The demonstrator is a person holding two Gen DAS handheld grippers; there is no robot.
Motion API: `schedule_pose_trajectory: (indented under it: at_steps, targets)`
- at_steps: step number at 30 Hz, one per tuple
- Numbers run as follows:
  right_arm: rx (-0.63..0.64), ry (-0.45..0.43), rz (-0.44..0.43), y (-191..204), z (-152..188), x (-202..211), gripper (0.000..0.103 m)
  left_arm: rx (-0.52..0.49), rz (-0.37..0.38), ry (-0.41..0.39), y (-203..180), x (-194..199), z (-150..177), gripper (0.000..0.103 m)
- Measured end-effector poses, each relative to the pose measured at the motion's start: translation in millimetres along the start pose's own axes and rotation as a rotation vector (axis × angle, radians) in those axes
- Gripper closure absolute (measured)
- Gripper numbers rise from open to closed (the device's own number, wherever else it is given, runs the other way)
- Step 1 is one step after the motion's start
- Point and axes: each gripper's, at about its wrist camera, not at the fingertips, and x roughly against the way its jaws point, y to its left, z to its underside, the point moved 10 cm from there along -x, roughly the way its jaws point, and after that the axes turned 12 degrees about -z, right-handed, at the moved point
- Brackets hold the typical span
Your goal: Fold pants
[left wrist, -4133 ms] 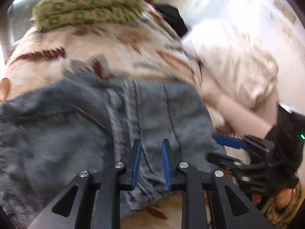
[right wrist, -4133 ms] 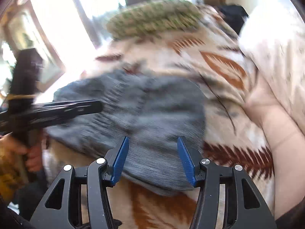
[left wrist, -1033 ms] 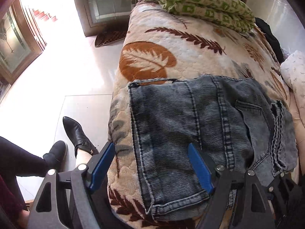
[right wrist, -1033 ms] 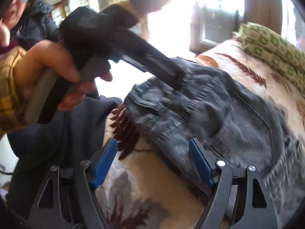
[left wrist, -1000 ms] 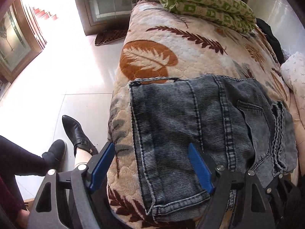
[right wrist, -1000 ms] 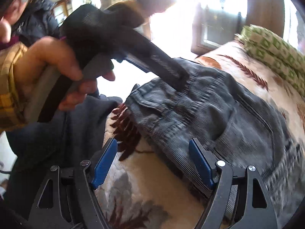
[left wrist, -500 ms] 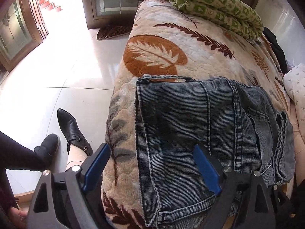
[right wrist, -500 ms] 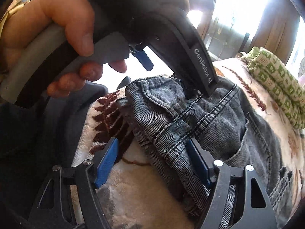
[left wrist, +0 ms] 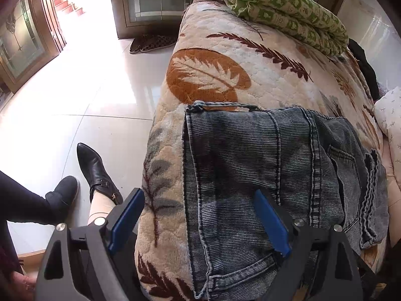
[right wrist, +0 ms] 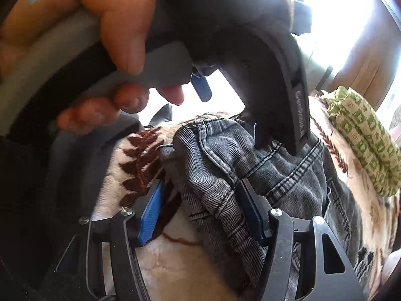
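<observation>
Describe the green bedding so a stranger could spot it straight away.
Start at the bed's leaf-patterned blanket, with the folded jeans near its edge. At the blanket's far end lies the rolled quilt: the only green thing, printed with small cream squares.

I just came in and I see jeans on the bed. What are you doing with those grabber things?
A person is folding a pair of grey jeans on a leaf-patterned blanket, with one hand-held gripper in each hand. The left hand-held gripper hangs wide open over the near edge of the jeans, gripping nothing. The right hand-held gripper has a bunched fold of the denim between its fingers, not yet pinched. A folded green quilt lies at the far end.
</observation>
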Motion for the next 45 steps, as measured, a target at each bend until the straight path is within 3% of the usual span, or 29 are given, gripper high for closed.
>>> schedule_pose_trajectory:
  at_steps: [2,5,9,13,21,28,30,32,35,37,45]
  targets:
    - [-0.001,0.005,0.016,-4,-3,-3,0.044,-0.001,-0.003,-0.001,-1,0,0,0.013]
    - [-0.038,0.001,0.035,-13,-7,1,0.063,-0.009,-0.005,-0.004,-1,2,0,0.013]
    - [-0.123,-0.019,-0.014,-26,-14,14,0.083,-0.007,-0.007,-0.008,1,6,-1,0.013]
    - [-0.182,-0.052,-0.034,-43,-20,29,0.085,0.024,-0.029,-0.033,12,15,-9,0.013]
    - [-0.221,-0.085,-0.021,-45,-21,40,0.086,0.09,0.0,-0.018,15,19,-11,0.013]
    - [-0.251,-0.106,-0.008,-43,-20,50,0.086,0.207,0.117,0.052,3,12,-10,0.013]
    - [-0.26,-0.111,-0.009,-45,-20,52,0.086,0.221,0.146,0.064,-3,11,-10,0.02]
    - [-0.264,-0.114,-0.008,-44,-19,54,0.086,0.215,0.184,0.082,-14,10,-10,0.046]
    - [-0.278,-0.115,-0.013,-48,-18,56,0.086,0.212,0.227,0.087,-28,16,-11,0.074]
    - [-0.294,-0.12,-0.018,-51,-18,57,0.086,0.19,0.225,0.057,-35,25,-16,0.088]
    - [-0.32,-0.147,-0.01,-53,-15,75,0.087,0.081,0.149,-0.03,-50,52,-27,0.091]
